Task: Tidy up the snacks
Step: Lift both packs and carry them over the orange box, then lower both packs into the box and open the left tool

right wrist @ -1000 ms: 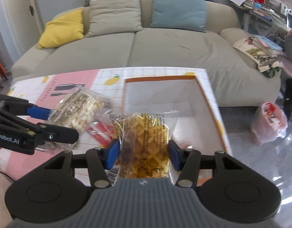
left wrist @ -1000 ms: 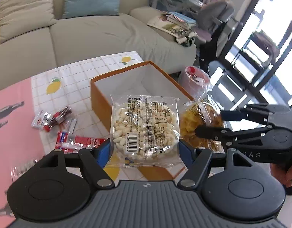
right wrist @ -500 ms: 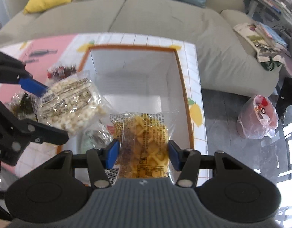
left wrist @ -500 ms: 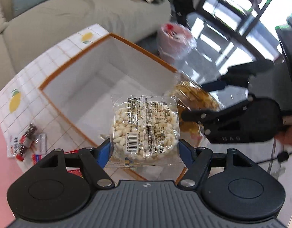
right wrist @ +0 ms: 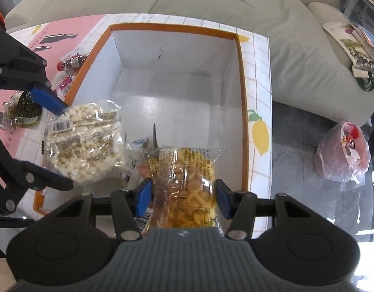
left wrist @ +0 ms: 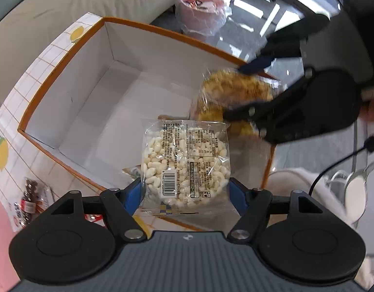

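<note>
Over the near end of the orange-rimmed white box (right wrist: 240, 77), both grippers hang with a packet each. The left gripper (left wrist: 185, 192) has its jaws closed on the sides of a clear packet of white puffed-rice snack (left wrist: 185, 163); the right gripper (right wrist: 183, 194) has its jaws clamped on a yellow waffle-snack packet (right wrist: 187, 182). Each packet is held by its edges, flat face up, probably so it can drop flat onto the box floor. A few wrappers (right wrist: 135, 163) already lie in the near end. More snacks, among them red-wrapped sweets (right wrist: 72, 60) and a dark green packet (right wrist: 24, 110), wait on the bench (right wrist: 259, 56) to the left of the box.
</note>
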Demonstrator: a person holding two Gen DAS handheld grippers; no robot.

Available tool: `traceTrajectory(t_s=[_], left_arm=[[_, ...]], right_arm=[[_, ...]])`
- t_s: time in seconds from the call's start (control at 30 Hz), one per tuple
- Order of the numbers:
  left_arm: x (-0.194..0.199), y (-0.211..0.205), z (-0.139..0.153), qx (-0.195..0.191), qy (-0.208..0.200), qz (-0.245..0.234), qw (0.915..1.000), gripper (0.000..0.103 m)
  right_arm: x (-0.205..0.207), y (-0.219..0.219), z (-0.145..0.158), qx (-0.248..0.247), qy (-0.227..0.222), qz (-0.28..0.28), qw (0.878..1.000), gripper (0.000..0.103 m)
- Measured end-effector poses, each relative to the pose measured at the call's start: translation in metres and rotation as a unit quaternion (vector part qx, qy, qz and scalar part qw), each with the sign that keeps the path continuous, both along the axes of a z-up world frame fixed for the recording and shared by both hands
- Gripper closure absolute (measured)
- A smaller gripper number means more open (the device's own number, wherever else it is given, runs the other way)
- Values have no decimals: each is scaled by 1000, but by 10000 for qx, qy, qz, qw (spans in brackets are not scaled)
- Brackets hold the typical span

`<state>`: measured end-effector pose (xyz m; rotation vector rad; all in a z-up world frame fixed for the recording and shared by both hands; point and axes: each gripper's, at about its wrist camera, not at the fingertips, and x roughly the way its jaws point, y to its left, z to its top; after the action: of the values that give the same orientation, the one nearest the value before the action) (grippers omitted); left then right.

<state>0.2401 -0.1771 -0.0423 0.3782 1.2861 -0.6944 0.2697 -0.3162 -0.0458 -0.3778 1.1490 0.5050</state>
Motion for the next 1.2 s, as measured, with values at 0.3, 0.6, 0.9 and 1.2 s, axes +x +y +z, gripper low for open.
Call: traceTrajectory(t_s=[0.3,0.6,0.9,1.2], left_arm=[[-9,-24,-14,493,53,-1071,9930,18],[-8,-18,-18,246,279,-920,9951,13],[-5,-11,-3,-97,275,-670,9973,12],[-1,-12,0,-139,227,-290,9992,17]], right_arm=[[9,14,-6,-182,269,609,9976,48],[17,7,-7,-12,724,472,9963,40],[18,-7,11,476,966,-48,9942,45],[7,-1,12,432,1108,21,9929,63]])
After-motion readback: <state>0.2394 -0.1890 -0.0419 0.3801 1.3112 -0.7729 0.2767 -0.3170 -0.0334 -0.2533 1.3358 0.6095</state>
